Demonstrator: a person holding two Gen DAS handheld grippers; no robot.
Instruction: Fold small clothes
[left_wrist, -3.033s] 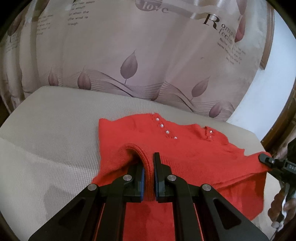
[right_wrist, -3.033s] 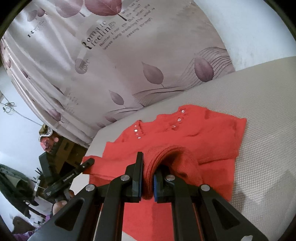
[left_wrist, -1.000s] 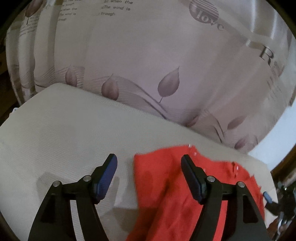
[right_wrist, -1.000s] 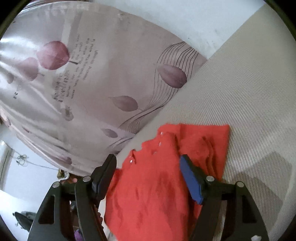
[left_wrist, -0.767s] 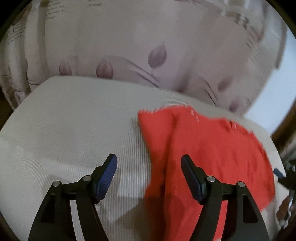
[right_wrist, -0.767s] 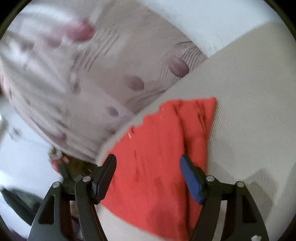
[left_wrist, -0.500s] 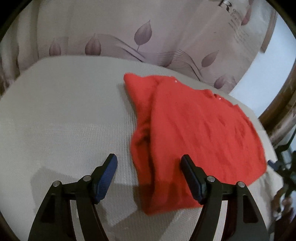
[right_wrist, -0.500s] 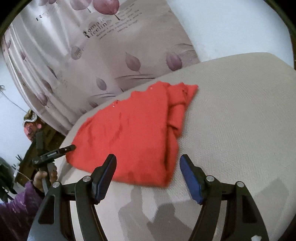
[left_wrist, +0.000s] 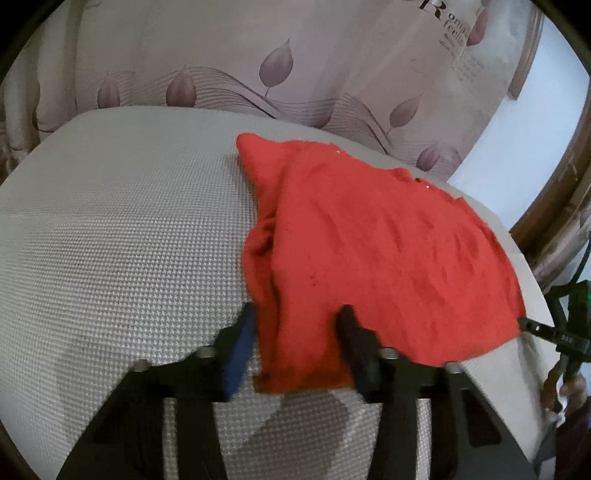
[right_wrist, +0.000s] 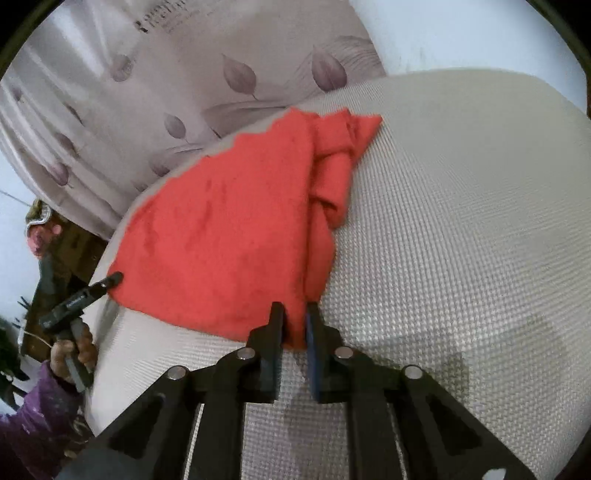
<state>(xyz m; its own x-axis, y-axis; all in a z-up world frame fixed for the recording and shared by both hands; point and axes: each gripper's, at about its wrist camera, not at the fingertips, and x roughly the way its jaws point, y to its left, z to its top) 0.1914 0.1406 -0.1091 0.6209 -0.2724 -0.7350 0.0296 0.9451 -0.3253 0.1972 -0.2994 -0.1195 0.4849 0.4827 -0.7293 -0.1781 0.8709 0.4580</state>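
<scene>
The right gripper (right_wrist: 294, 320) has its jaws closed on the near corner of a red knitted garment (right_wrist: 229, 236), the cloth pinched between the two fingers. The left gripper (left_wrist: 297, 334) has its jaws spread apart, one finger on each side of the garment's (left_wrist: 369, 258) near bunched edge; its fingers are blurred, so whether they touch the cloth is hard to make out.

The garment lies folded on a grey woven-textured surface (right_wrist: 461, 221), with a thick rumpled fold along one side and a flatter panel across the rest. A few small shiny studs show near its far edge in the left wrist view; the neckline itself is too small to make out.

In the right wrist view the other gripper's tip (right_wrist: 79, 297) touches the garment's far corner, held by a hand (right_wrist: 72, 350) in a purple sleeve, partly cut off by the frame edge.

Behind the surface hangs a pale mauve curtain (left_wrist: 295, 62) printed with leaves, curved lines and partly cropped lettering. A plain pale wall (right_wrist: 461, 33) stands beside it.
</scene>
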